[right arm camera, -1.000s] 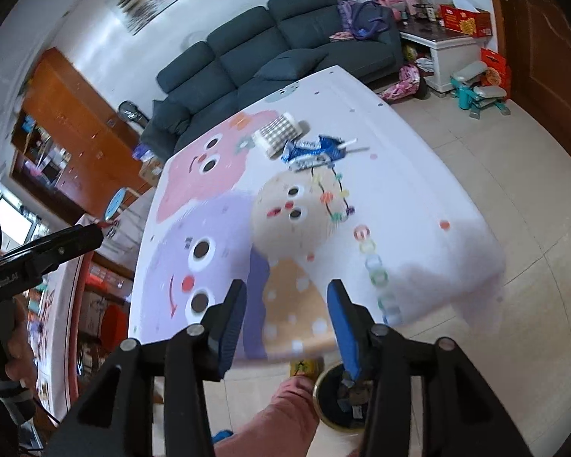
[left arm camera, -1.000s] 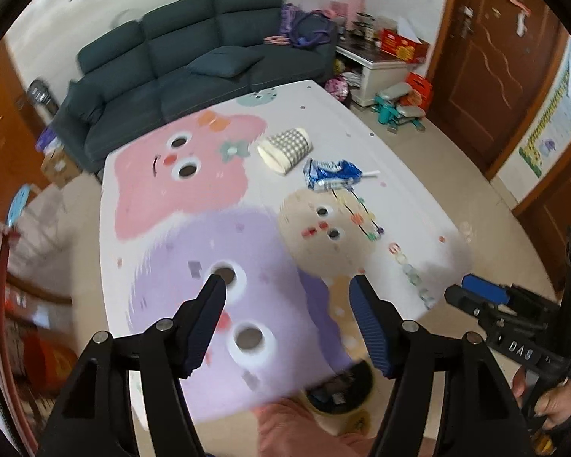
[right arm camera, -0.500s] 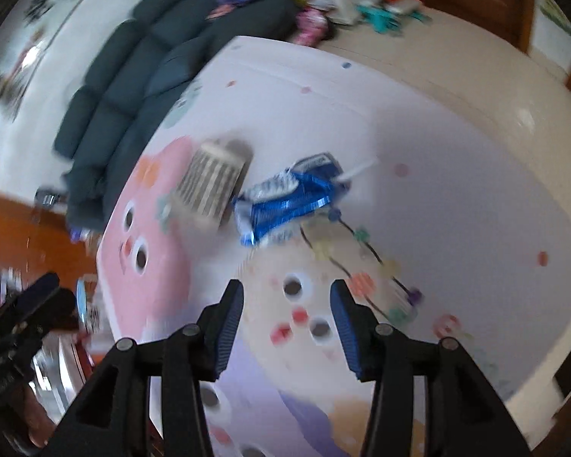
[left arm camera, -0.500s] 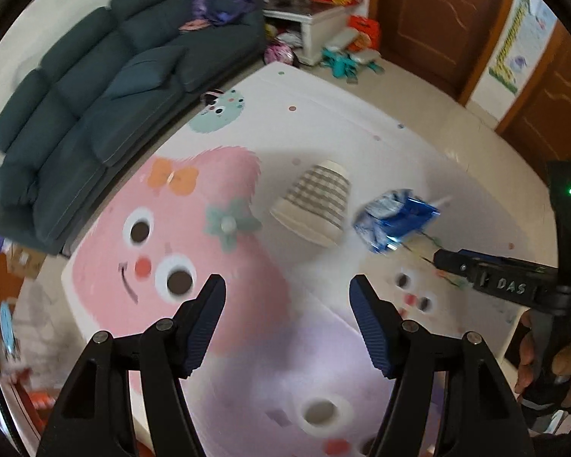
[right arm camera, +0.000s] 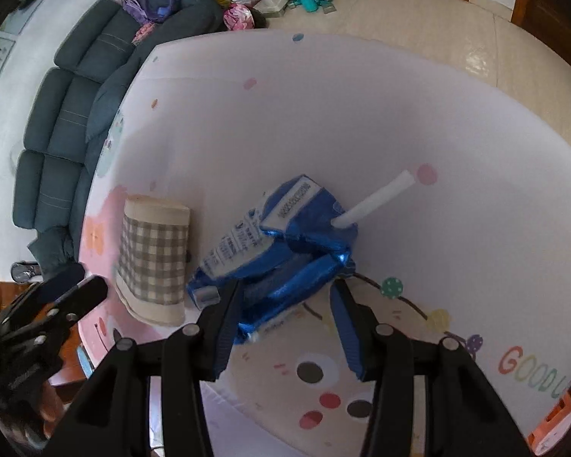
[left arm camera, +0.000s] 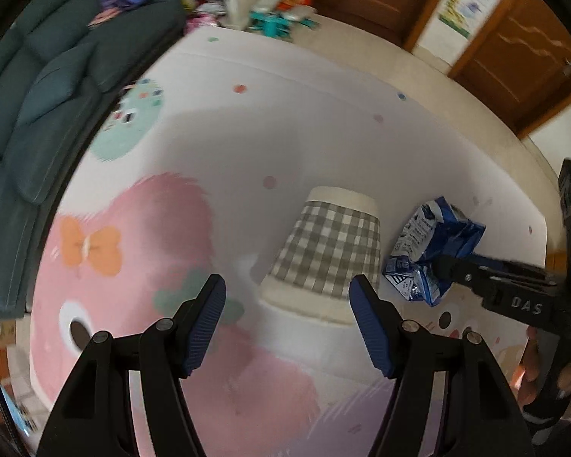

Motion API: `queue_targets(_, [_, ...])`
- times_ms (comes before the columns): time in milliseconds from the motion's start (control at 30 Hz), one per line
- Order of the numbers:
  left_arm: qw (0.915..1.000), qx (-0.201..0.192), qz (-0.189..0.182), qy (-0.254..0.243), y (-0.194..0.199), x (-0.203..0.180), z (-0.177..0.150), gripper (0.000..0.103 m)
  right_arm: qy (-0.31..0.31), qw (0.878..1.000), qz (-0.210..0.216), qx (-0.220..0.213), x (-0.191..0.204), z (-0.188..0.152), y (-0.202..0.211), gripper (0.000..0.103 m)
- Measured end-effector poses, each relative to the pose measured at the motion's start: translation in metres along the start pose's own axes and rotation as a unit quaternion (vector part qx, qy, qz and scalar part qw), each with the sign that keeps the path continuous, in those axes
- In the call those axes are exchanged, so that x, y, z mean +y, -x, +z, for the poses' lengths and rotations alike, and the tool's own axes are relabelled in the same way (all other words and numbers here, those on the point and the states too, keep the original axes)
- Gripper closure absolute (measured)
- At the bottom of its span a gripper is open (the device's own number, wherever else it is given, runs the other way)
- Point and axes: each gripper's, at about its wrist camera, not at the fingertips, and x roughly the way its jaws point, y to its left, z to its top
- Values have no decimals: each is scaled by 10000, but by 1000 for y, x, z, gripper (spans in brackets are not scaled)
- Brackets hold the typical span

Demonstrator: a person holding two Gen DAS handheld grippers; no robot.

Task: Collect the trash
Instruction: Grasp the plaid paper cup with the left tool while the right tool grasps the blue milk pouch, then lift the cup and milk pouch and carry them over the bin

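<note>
Left wrist view: left gripper points steeply down over the play mat, jaws apart and empty. Checked paper cup lies on its side just ahead of the gap, wide rim toward the tips, nearer the right-hand finger; no contact visible. Right wrist view: right gripper also tipped steeply down, jaws apart, straddling the near end of the crushed blue drink pouch. Pouch sits partly between the tips, white straw sticking out on the far side. Pads do not look pressed on the foil yet, though the left-hand pad is very close or grazing.

Step, as a guess: pre-grasp on both pieces of trash, nothing lifted.

Next: right needs a little more descent, then close on the pouch body. Left needs to shift toward the cup, centre it, and close gently since paper walls will crush. No bin visible in either view.
</note>
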Motion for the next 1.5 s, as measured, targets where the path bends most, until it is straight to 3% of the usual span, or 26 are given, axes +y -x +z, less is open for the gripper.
queue_targets(133, [9994, 179, -113, -262, -22, -3, 9, 37, 139, 9999, 44, -41, -3, 2, 0, 59])
queue_targets(267, [9983, 201, -520, -183, -32, -1, 18, 37, 249, 9997, 39, -57, -6, 0, 1, 67])
queue_targets(433, [9944, 285, -1008, -159, -36, -7, 23, 37, 231, 9996, 148, -65, -10, 1, 1, 70])
queue_targets(533, [9926, 382, -1093, -377, -41, -21, 20, 39, 165, 9993, 326, -28, -15, 1, 2, 75])
queue_targets(667, [9891, 365, -1277, -641, -43, -43, 15, 60, 204, 9988, 436, 3, -20, -2, 4, 79])
queue_targets(800, [9906, 211, -1131, -735, -40, -60, 10, 71, 287, 9985, 476, 18, -23, -5, 7, 85])
queue_targets(1000, [9927, 222, -1125, -365, -39, -70, 7, 80, 381, 9979, 520, 54, -27, -11, 11, 88])
queue_targets(1500, [9940, 48, -877, 647, 6, -101, -75, 82, 707, 9946, 730, 189, -57, -43, 46, 89])
